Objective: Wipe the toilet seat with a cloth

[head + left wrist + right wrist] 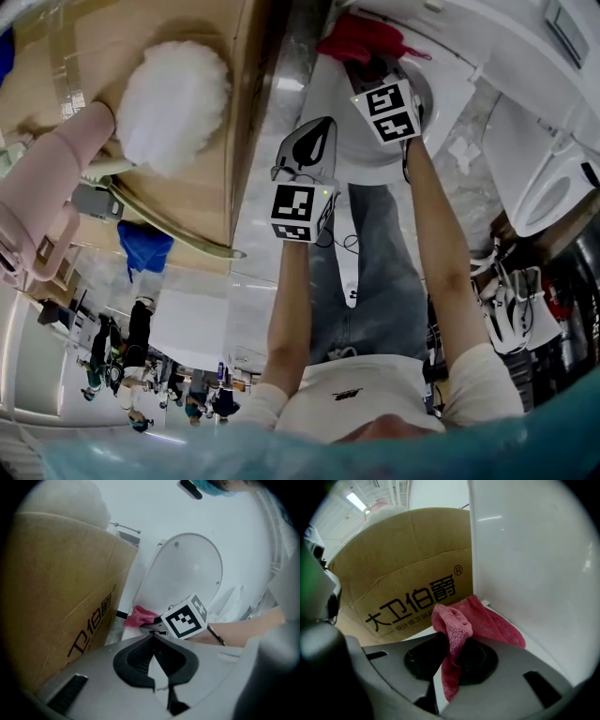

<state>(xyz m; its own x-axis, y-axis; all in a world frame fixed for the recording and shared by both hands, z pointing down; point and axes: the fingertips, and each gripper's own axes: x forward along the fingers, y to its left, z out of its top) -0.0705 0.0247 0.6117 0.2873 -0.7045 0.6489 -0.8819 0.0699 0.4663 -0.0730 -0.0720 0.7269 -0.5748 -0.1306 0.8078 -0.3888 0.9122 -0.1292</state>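
Note:
A red cloth (pixel 361 37) is bunched at the far end of the white toilet (pixel 448 89). My right gripper (pixel 364 67) is shut on it; in the right gripper view the cloth (pixel 461 623) folds up between the jaws (pixel 452 641) and spreads against the raised white lid (pixel 534 573). My left gripper (pixel 322 125) hangs nearer me, left of the right one and apart from the cloth. In the left gripper view its pads (pixel 152 638) meet at the tips with nothing held, facing the right gripper's marker cube (pixel 185 618), the cloth (pixel 140 617) and the lid (pixel 190 571).
A tall cardboard box (pixel 192 187) stands close to the toilet's left, with a white fluffy bundle (pixel 173 103) on top; it also fills the box (pixel 408 588) side of the right gripper view. Another white fixture (pixel 553 187) sits at the right. A blue cloth (pixel 145 246) hangs by the box.

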